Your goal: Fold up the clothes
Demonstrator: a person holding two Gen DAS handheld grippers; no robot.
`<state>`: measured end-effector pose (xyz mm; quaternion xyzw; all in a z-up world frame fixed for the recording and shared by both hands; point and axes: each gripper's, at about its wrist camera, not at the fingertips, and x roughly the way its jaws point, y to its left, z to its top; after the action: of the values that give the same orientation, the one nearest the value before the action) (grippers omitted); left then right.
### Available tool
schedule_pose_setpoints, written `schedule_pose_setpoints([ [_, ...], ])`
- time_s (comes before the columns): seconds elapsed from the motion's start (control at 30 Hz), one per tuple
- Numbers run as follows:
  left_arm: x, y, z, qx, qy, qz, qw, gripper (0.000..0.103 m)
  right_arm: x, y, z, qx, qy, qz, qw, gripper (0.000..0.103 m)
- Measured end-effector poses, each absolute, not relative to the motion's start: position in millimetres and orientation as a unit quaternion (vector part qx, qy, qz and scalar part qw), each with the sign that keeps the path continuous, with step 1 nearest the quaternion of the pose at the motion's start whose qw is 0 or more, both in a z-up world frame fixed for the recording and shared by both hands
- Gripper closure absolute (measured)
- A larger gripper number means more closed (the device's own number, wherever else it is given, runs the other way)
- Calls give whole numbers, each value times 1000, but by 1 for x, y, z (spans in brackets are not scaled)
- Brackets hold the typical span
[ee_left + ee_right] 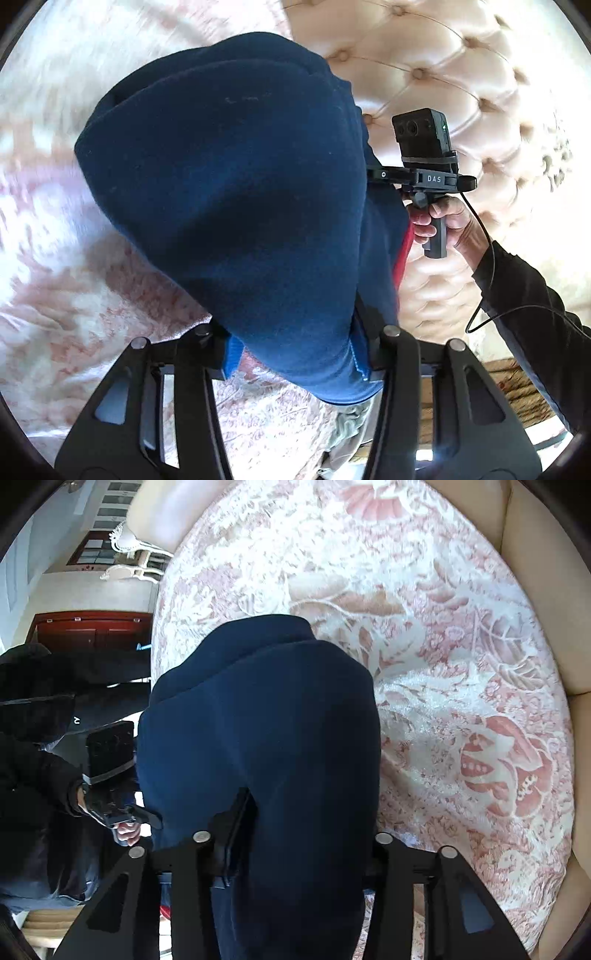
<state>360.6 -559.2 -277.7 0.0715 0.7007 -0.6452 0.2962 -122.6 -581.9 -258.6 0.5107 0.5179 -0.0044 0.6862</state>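
A dark navy garment [236,192] with a lighter blue hem and a red strip hangs over the bed, lifted off the floral bedspread [55,258]. My left gripper [295,354] is shut on its lower edge, the cloth bunched between the fingers. In the right wrist view the same garment [266,731] drapes over my right gripper [295,853], which is shut on it; the cloth hides the fingertips. The right gripper's body also shows in the left wrist view [424,177], held by a hand at the garment's right edge.
A pink and white floral bedspread [443,664] covers the bed. A cream tufted headboard [443,74] stands behind it. A white ornate chair [133,561] and a red-brown cabinet [88,631] are off to the left. The person's dark sleeve [535,314] is at right.
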Motion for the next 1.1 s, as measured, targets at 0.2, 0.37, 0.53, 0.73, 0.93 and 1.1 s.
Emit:
schedule_pose_setpoints([
  [0.2, 358, -572, -243, 112, 665, -682, 284, 54, -153, -565, -220, 522, 465, -37, 714, 62],
  [0.37, 355, -575, -243, 129, 638, -710, 267, 55, -173, -554, -180, 524, 421, -68, 737, 62],
  [0.53, 361, -577, -232, 127, 614, -733, 265, 55, -160, -569, -132, 508, 406, -86, 755, 62],
  [0.73, 369, -583, -227, 100, 596, -742, 290, 55, -76, -630, -75, 465, 415, -80, 778, 62],
  [0.93, 350, -566, -235, 75, 590, -735, 328, 55, 75, -715, -56, 427, 434, -50, 792, 62],
  [1.1, 372, -584, -249, 55, 604, -709, 360, 55, 201, -784, -84, 411, 454, -18, 790, 62],
])
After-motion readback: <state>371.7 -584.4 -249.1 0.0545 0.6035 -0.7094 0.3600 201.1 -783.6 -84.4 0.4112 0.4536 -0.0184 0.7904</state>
